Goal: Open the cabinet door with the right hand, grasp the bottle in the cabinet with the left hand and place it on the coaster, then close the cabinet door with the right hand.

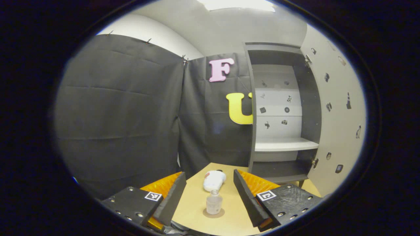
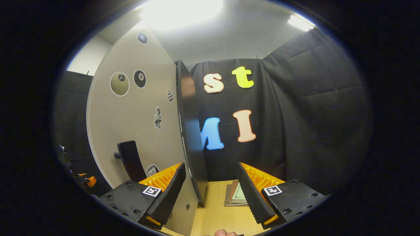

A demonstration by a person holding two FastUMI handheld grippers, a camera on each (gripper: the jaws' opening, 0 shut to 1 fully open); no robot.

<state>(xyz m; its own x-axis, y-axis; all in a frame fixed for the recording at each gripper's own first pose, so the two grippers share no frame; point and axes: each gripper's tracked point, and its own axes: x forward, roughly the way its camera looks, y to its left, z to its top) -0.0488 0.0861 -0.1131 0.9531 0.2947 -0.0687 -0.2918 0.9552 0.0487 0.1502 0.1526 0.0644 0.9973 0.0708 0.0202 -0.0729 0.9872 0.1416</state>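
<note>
Left gripper view shows the bottle (image 1: 214, 202) standing on the coaster (image 1: 213, 213) between released fingers (image 1: 170, 200), so closing the door (image 2: 131, 131) remains, and the right gripper (image 2: 210, 200), fingers spread, must push it shut.

Clear bottle (image 1: 214, 202), tan coaster (image 1: 213, 213), sticker-dotted white door (image 2: 131, 114)

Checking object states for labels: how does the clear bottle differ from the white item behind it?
The clear bottle stands upright on the coaster; the white item lies on bare table. The bottle is see-through, the item opaque white. The bottle sits nearer the left gripper. Both rest on the table, ungripped.
</note>
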